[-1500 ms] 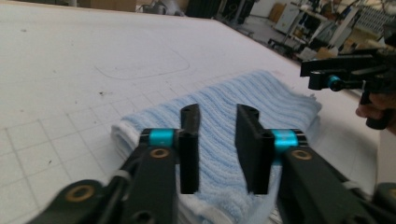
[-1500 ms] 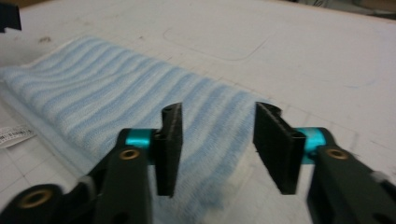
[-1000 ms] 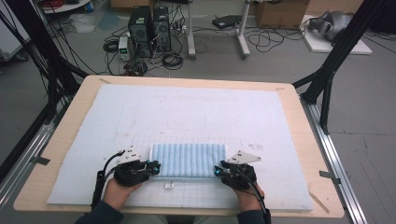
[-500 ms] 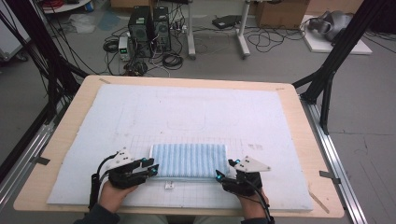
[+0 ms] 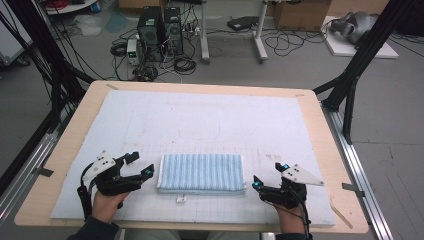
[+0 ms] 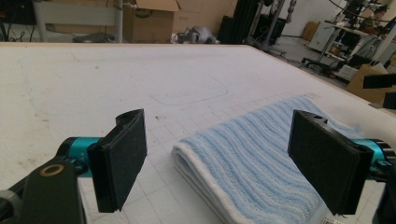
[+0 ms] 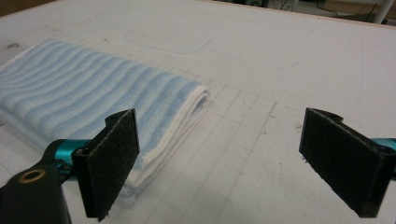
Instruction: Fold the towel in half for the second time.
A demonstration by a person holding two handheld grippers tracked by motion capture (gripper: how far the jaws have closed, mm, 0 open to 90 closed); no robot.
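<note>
A folded blue-and-white striped towel (image 5: 201, 172) lies flat on the white mat near the front of the table. My left gripper (image 5: 141, 165) hovers just off its left end, clear of the cloth. Its jaws have just been opening and stand wide, with nothing pinched. In the left gripper view the towel (image 6: 261, 154) lies ahead of the open gripper (image 6: 217, 140). My right gripper (image 5: 270, 175) sits a short way off the towel's right end, its jaws also just opened and empty. The right gripper view has the towel's folded edge (image 7: 93, 98) beyond its left pad (image 7: 112, 163).
The white gridded mat (image 5: 200, 115) covers most of the wooden table (image 5: 320, 130). A small white tag (image 5: 181, 199) lies in front of the towel. Black frame posts stand at the table's left and right. Computer towers (image 5: 160, 25) and cables sit on the floor behind.
Both grippers have let go of the towel's ends, opened wide and drawn outward, the left one leftward and the right one rightward. The towel stays folded in place.
</note>
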